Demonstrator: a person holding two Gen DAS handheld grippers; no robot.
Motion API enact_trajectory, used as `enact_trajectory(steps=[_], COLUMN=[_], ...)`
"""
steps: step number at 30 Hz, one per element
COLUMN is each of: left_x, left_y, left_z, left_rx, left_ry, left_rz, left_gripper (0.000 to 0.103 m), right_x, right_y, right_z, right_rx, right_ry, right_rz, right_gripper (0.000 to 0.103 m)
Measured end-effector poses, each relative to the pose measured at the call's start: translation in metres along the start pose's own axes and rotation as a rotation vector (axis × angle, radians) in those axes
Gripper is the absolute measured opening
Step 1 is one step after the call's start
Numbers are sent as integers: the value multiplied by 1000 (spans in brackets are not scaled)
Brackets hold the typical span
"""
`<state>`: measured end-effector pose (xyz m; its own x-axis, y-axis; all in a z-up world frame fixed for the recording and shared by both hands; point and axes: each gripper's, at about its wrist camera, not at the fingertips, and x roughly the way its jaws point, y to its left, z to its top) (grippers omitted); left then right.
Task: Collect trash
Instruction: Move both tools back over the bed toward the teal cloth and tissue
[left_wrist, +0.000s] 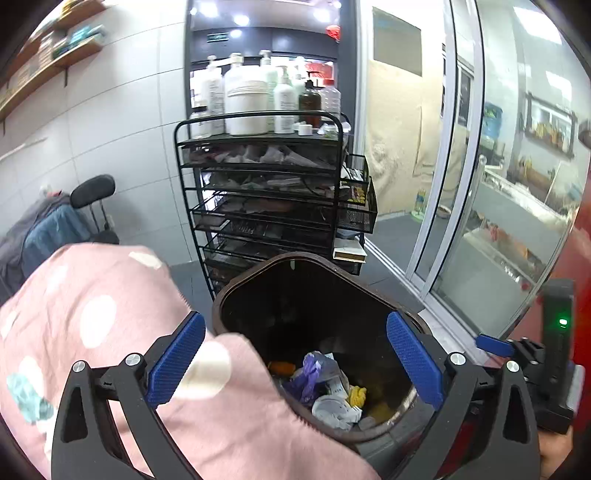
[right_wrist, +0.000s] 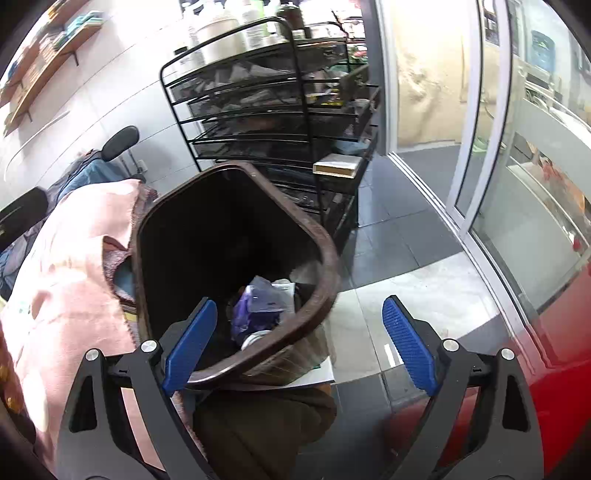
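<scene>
Both claws, left and right, jaws apart over brown bin.

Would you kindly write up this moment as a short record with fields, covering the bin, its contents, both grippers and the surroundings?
Container: dark brown plastic trash bin, open-topped
Contents: purple crumpled wrapper, white crumpled paper, yellow scrap
Left gripper: open, empty, above the bin's opening
Right gripper: open, empty, astride the bin's near rim
Beside bin: pink dotted blanket
Behind bin: black wire shelf cart carrying white pump bottles
</scene>
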<state>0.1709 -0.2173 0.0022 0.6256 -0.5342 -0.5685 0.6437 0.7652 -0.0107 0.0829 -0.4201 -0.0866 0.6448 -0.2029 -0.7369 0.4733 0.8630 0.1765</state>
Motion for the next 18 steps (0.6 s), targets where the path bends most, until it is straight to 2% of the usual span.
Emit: enact_trajectory(steps=[6, 18], left_x=[-30, -77], left_y=[33, 131], left_z=[-16, -66], left_rx=[-76, -292], left_ry=[-7, 20], left_rz=[23, 192], left_gripper=[98, 98], right_x=[-4, -15], right_y=[33, 137], right_z=[0, -10], right_rx=[-76, -295], right_ry=[-9, 21], right_rz=[75, 284], right_gripper=[90, 91])
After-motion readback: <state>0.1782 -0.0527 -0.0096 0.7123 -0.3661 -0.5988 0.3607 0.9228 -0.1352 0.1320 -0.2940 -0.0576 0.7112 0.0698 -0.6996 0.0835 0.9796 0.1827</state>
